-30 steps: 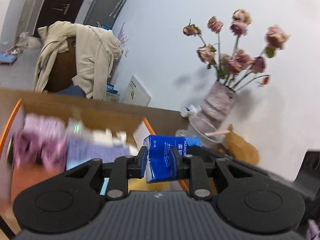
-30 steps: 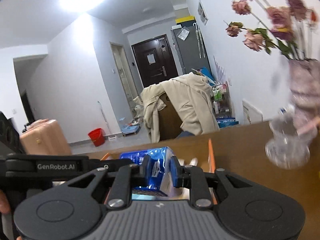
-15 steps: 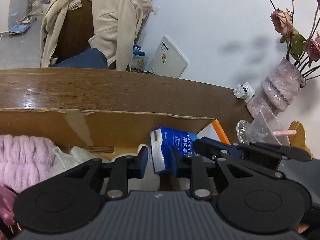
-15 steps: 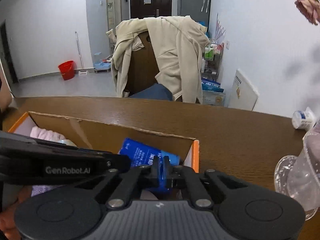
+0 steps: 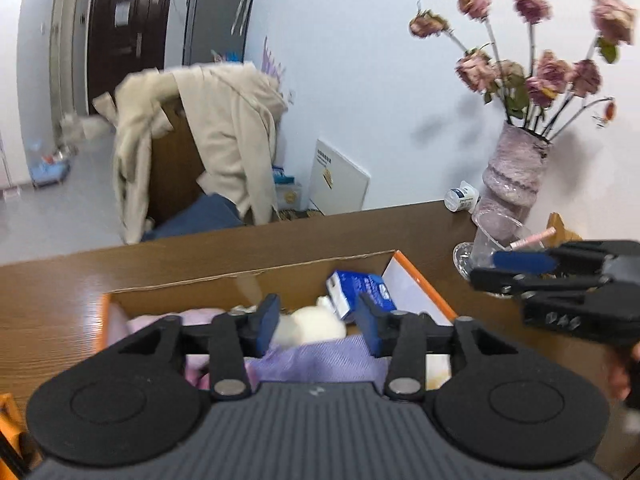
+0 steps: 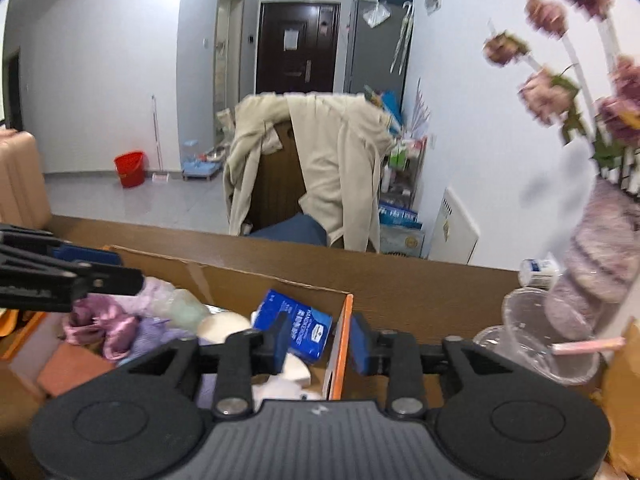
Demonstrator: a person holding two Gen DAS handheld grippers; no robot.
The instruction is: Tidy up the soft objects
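A blue tissue pack (image 5: 360, 290) lies inside the cardboard box (image 5: 248, 276) at its far right corner, free of both grippers; the right wrist view shows the pack (image 6: 294, 326) too. Beside it lie a white round soft thing (image 5: 310, 326), a lilac cloth (image 5: 320, 364) and pink fabric (image 6: 100, 320). My left gripper (image 5: 318, 324) is open and empty above the box. My right gripper (image 6: 318, 338) is open and empty over the box's orange right wall (image 6: 340, 344). It also appears at the right of the left wrist view.
The box stands on a brown wooden table (image 5: 60, 280). A pink vase with dried roses (image 5: 508, 184), a clear plastic cup (image 6: 548, 332) and a small white bottle (image 5: 460, 196) stand at the right. A chair draped with a beige coat (image 6: 320, 168) is behind the table.
Both grippers opened and let go of the blue tissue pack, which now rests in the box. Both grippers pulled back and up from it; the right one moved off to the right.
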